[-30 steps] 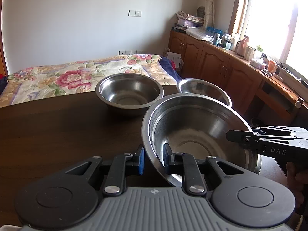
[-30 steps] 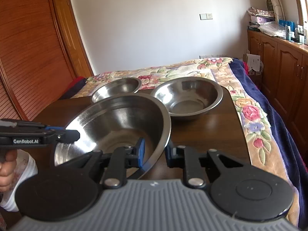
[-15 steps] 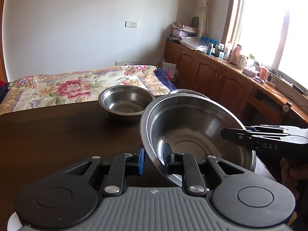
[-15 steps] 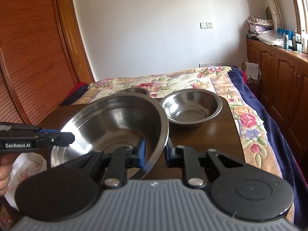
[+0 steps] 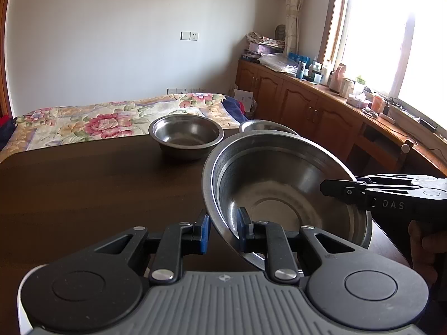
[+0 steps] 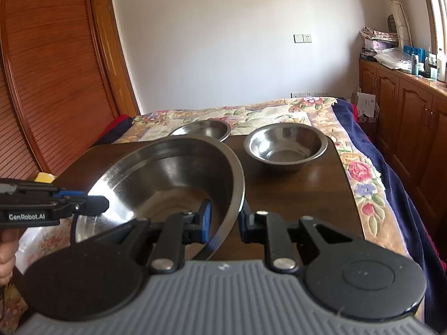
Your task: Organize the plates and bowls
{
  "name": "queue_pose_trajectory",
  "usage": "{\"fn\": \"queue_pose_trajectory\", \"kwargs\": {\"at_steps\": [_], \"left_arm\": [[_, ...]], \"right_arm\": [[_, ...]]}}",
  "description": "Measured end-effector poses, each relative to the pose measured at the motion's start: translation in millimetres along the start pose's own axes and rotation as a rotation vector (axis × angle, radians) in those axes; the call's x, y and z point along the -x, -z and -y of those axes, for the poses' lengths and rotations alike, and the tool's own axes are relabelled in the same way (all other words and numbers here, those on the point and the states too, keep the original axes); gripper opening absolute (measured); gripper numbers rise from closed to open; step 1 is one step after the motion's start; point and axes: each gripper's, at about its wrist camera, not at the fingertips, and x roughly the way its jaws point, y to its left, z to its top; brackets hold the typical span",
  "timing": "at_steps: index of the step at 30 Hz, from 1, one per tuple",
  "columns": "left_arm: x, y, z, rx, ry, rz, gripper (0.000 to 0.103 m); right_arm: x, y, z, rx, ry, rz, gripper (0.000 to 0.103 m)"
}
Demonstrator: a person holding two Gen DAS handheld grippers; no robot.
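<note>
Large round stainless-steel bowl (image 5: 285, 195) held clear of the dark wooden bench (image 5: 83, 189), tilted. Left gripper (image 5: 222, 230) clenched on its near-left rim; right gripper (image 6: 223, 224) clenched on the opposite rim, one finger inside, one outside. Two smaller stainless-steel bowls sit at the bench's far edge: one (image 5: 186, 136) ahead-left of the left fingers, the other (image 6: 285, 145) ahead-right of the right fingers. Judgement: nesting target lies straight ahead, both hands about equally near. White floral plate (image 6: 36, 240) lies below left.
</note>
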Motion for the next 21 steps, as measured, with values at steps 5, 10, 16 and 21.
{"fn": "queue_pose_trajectory", "kwargs": {"at_steps": [5,10,16,21], "left_arm": [[6.3,7.5,-1.5,0.006,0.007,-0.003,0.048],[10.3,14.9,-3.3,0.01,0.015,-0.013,0.049],[17.2,23.2,-5.7,0.016,0.019,-0.021,0.049],[18.1,31.4,-6.2,0.018,0.024,-0.036,0.049]], "right_arm": [[3.6,5.2,-1.9,-0.002,-0.003,-0.004,0.022],[5.6,13.4,-4.5,-0.005,-0.006,-0.018,0.022],[8.7,19.3,-10.8,-0.005,-0.017,-0.027,0.022],[9.8,24.4,-12.7,-0.008,-0.022,-0.035,0.022]]}}
